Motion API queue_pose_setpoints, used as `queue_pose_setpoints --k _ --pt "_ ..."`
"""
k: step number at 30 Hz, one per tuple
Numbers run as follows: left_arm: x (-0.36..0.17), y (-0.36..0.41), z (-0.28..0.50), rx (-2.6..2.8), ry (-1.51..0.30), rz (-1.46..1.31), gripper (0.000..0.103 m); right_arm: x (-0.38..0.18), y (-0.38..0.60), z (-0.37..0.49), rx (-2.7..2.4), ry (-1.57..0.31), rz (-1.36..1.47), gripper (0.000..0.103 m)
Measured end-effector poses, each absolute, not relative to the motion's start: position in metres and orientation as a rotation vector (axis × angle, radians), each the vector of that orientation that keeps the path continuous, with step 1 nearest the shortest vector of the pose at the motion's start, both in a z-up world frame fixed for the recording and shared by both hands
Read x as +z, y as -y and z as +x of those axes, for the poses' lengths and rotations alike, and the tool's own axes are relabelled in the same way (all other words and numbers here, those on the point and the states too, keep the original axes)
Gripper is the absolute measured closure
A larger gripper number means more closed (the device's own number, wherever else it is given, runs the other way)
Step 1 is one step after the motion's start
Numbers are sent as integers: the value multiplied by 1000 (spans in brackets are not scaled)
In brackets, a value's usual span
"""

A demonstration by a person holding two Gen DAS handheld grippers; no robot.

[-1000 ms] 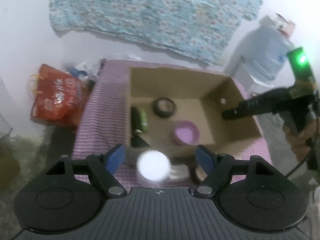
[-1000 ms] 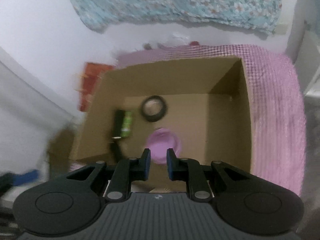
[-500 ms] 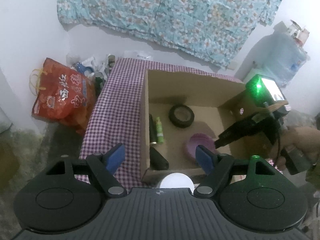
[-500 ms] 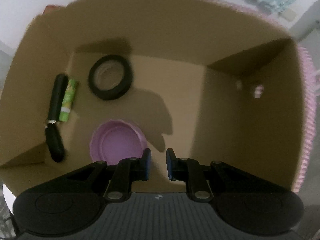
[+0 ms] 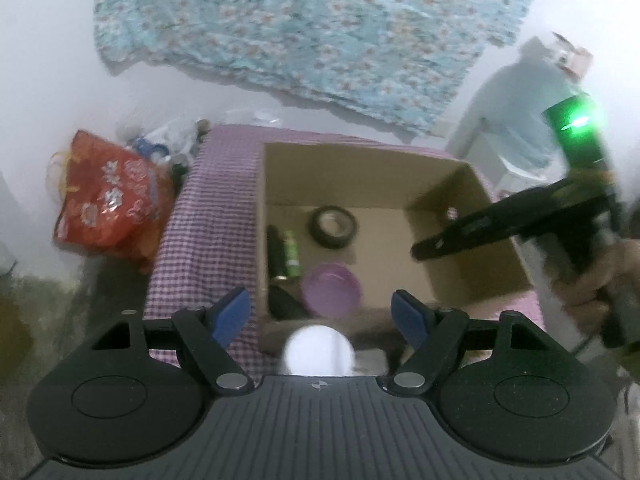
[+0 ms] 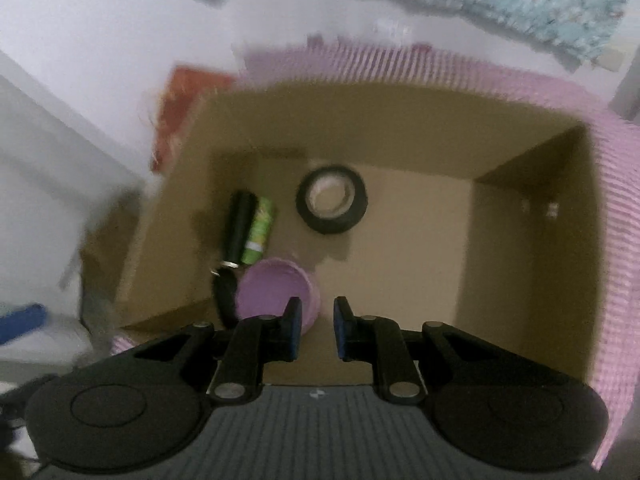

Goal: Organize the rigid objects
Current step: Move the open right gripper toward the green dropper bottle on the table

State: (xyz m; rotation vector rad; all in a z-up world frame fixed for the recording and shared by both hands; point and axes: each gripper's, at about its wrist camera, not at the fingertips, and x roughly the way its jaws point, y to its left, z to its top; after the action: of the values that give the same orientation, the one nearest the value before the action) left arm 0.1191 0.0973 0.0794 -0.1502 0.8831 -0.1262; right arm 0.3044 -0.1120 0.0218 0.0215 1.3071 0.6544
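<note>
Your left gripper fills the lower part of its view, blue pads spread wide with nothing pressed between them, pointing steeply down. Your right gripper sits low centre in its own view, jaws drawn nearly together and empty. In the left view it reaches in from the right edge, gripped in your hand.

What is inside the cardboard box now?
Inside the cardboard box lie a black tape roll, a green tube, a black stick-shaped object and a purple lid. The right tongs cover part of the lid and the floor near it.
</note>
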Motion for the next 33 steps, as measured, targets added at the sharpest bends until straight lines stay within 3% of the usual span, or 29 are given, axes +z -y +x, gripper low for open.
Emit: queue_pose_setpoints --k 5,10,18,23,26,29,33 --pt "82 -66 101 -219 -888 -119 25 76 184 263 664 -1150 154 84" --pt "73 -33 84 -299 -886 -94 25 93 242 219 629 -1066 267 83" --pt "30 26 74 -371 -956 -16 25 59 266 176 578 -1036 269 83" --pt "14 44 76 -358 -910 39 26 34 255 180 585 -1073 240 82" --pt "9 52 81 -353 -877 55 26 27 249 183 591 -1071 224 76" --pt "4 61 85 -351 -857 84 30 20 242 189 605 -1067 200 60" --pt "-2 68 91 -357 -836 115 33 14 230 192 622 -1056 142 59"
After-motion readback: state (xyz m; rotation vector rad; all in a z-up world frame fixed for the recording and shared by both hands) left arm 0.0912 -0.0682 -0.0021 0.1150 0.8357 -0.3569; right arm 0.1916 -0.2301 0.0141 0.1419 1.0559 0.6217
